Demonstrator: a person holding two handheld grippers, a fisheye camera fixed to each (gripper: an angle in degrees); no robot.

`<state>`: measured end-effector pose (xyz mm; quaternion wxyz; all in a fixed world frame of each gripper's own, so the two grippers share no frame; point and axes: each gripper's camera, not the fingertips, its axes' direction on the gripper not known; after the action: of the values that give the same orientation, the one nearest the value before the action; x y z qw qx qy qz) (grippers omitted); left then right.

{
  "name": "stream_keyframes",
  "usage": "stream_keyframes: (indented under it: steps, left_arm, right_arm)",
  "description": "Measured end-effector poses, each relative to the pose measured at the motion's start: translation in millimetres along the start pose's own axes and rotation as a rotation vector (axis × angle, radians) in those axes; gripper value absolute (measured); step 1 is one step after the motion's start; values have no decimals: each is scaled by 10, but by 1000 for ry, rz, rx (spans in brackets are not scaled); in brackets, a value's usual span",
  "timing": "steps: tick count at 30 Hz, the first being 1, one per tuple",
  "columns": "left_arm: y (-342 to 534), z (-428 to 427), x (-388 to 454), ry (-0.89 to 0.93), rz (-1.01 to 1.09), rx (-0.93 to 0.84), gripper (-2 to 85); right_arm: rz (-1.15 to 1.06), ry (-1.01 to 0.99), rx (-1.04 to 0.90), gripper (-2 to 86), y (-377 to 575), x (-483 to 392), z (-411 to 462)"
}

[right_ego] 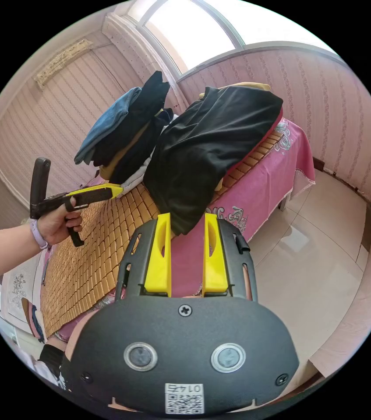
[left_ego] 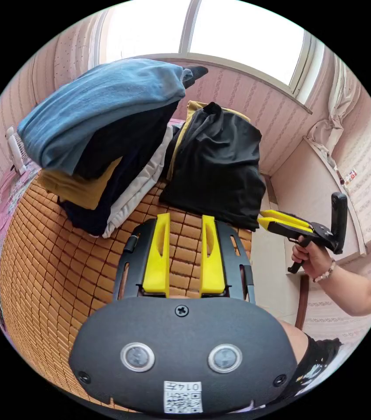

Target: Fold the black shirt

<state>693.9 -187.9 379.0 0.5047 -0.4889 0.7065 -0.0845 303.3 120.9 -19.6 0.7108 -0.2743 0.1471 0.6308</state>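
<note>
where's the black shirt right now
The black shirt lies on the bamboo mat beside the stack of folded clothes, near the bed's edge; neither tool holds it.

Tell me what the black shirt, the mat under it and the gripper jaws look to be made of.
Black shirt: thin, smooth knit, probably synthetic; it drapes limply with a faint sheen. Mat: small tan tiles in rows, likely bamboo, glossy. Left gripper and right gripper: the jaws look like hard yellow plastic with a matte, moulded finish, on black frames whose material I cannot tell.
</note>
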Motion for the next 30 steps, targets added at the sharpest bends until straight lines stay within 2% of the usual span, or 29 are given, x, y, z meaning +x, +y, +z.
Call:
stream_keyframes:
  steps: [4,6,11,17,24,30]
  left_arm:
    - [-357,452,-116,-50,-21,-53,45]
    - [-420,726,-159,-50,-22,-180,17]
    - [-258,625,-188,17,-104,-159,-5]
    - [427,-258,51,59,1,-57,-7]
    - [1190,-1414,29,103,-128,110,-7]
    - [1631,-2326,-39,19,-153,239,-7]
  right_arm:
    - [55,-120,-21,34,-134,168,-13]
    - [81,-189,-18,29,-155,232,-96]
    - [100,-209,59,13,-25,223,-518]
    - [-19,-280,93,8,121,-138,-1241]
    - [-143,-304,53,6,176,-604,-1653]
    - [-292,-434,64,5,-34,-1220,-1779]
